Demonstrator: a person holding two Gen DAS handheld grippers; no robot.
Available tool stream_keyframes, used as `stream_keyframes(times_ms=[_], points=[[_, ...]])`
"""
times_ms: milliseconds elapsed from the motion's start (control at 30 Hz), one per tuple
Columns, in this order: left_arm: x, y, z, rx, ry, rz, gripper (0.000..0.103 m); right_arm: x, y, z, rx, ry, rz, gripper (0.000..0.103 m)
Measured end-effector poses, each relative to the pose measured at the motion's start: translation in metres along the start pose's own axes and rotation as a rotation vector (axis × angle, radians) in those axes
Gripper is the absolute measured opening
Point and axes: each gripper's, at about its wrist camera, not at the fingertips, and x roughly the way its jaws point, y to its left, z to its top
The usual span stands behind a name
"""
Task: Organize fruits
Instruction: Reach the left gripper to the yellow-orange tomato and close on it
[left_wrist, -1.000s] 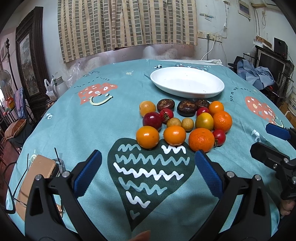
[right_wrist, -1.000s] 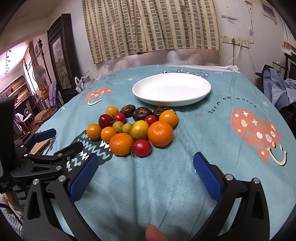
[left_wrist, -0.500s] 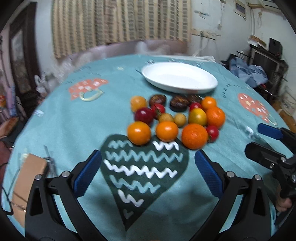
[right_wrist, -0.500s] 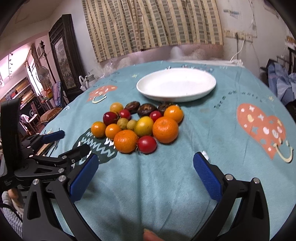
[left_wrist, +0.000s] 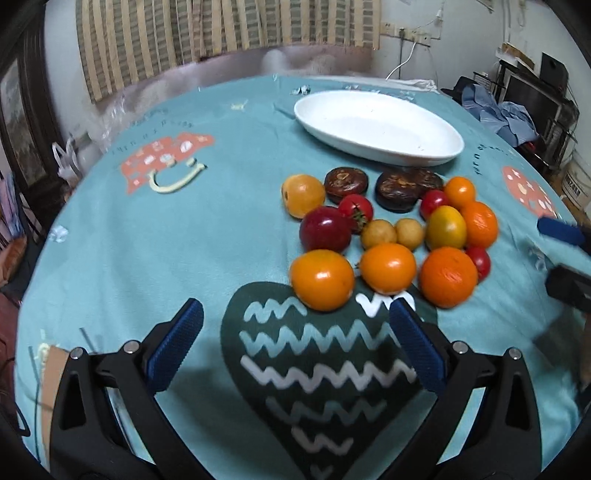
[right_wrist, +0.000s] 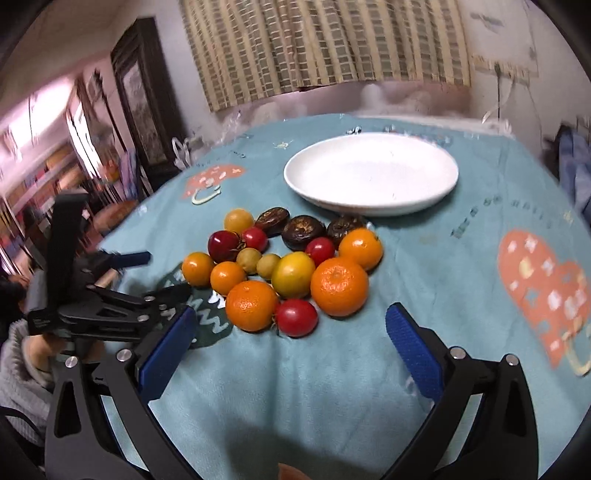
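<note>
1. Left wrist view: left tool (left_wrist: 295, 328), jaws spread wide, nothing between them; it hangs low over the dark heart print on the worktop (left_wrist: 184, 236), which wears a teal cloth.
2. Directly ahead of that tool, just beyond its tips and slightly to its right: near orange tomato (left_wrist: 322, 279), the closest piece of the fruit cluster (left_wrist: 391, 236). Roundish, no long axis to speak of, so approach angle matters little.
3. Beside it to the right, in the same front row: second orange tomato (left_wrist: 388, 268), then a mandarin (left_wrist: 447, 276). Pieces touch or nearly touch; little room for a finger between them.
4. Beyond the cluster, farther along the same line: white plate (left_wrist: 376, 127), bare, apart from the fruit. Judged the likely destination.
5. Right wrist view: right tool (right_wrist: 288, 343), jaws likewise wide and empty; nearest pieces ahead are the small red tomato (right_wrist: 296, 317) and the mandarin on its left.
6. Left tool also shows at the left edge of that view, level with the cluster's left end.
7. Judgement: each tool is nearest its own end of the front row; the left one sits closer to its fruit. A forward push with a small rightward shift would bracket the near orange tomato.
</note>
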Motion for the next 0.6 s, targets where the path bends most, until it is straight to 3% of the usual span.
stream_keyframes(times_ms=[200, 267, 433, 600], points=[[0.017, 0.007, 0.014, -0.013, -0.005, -0.024, 0.101, -0.009, -0.008, 0.002, 0.039, -0.039, 0.004, 0.102], [0.020, 0.009, 0.017, -0.017, -0.010, -0.035, 0.096, -0.011, -0.008, 0.001, 0.041, -0.044, 0.004, 0.102], [0.029, 0.003, 0.016, 0.015, 0.025, -0.078, 0.061, -0.012, -0.009, 0.001, 0.038, -0.046, 0.002, 0.102], [0.036, -0.006, 0.014, 0.066, 0.031, -0.075, 0.046, -0.011, -0.010, 0.001, 0.036, -0.041, -0.012, 0.099]])
